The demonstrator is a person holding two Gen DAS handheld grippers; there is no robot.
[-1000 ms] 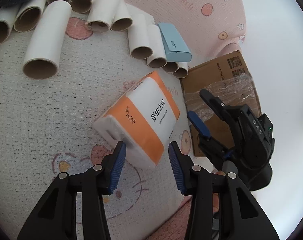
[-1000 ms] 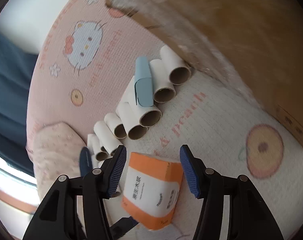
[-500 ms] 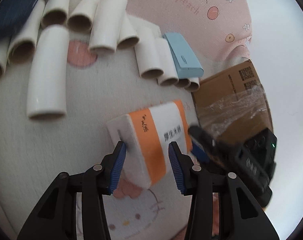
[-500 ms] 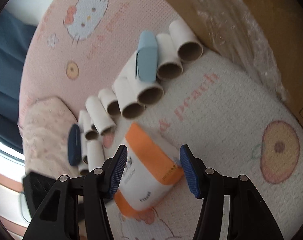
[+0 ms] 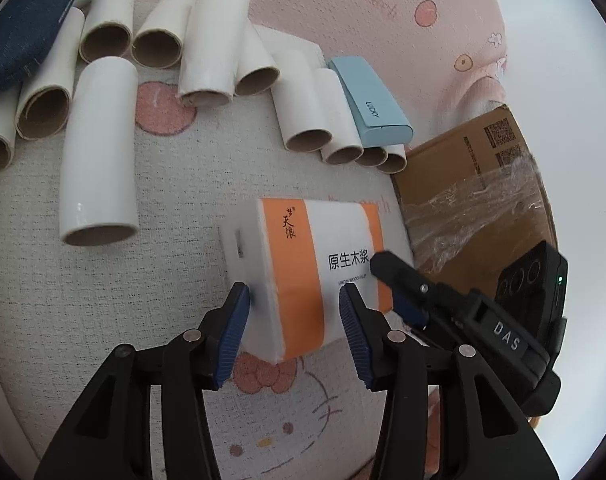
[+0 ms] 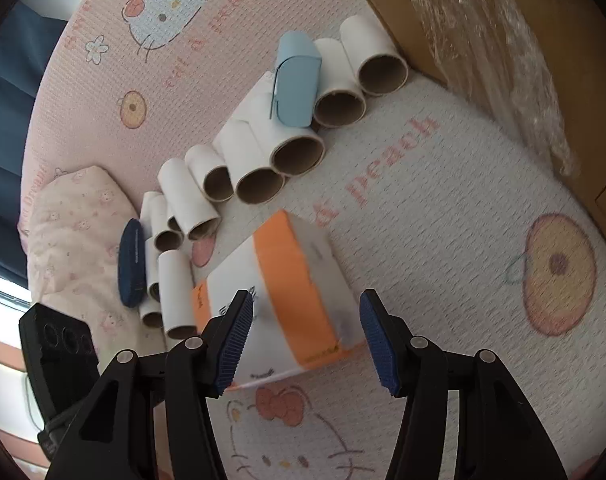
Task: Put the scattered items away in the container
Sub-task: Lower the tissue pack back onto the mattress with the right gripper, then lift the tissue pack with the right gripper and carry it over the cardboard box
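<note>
Both tongs spread around the orange-and-white tissue pack [image 5: 319, 276] mid-bed: left tongs [image 5: 293, 320], right tongs [image 6: 307, 332]. Nothing boxed yet; white cardboard tubes [image 5: 99, 152] still litter the bed beside the brown cardboard box [image 5: 475, 200].

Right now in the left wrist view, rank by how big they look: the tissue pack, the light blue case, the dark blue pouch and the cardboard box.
1. Tissue pack, though it lies nearest the camera.
2. Cardboard box, partly cut off, so perhaps bigger.
3. Dark blue pouch, partly out of frame, and light blue case: too close to rank.
</note>
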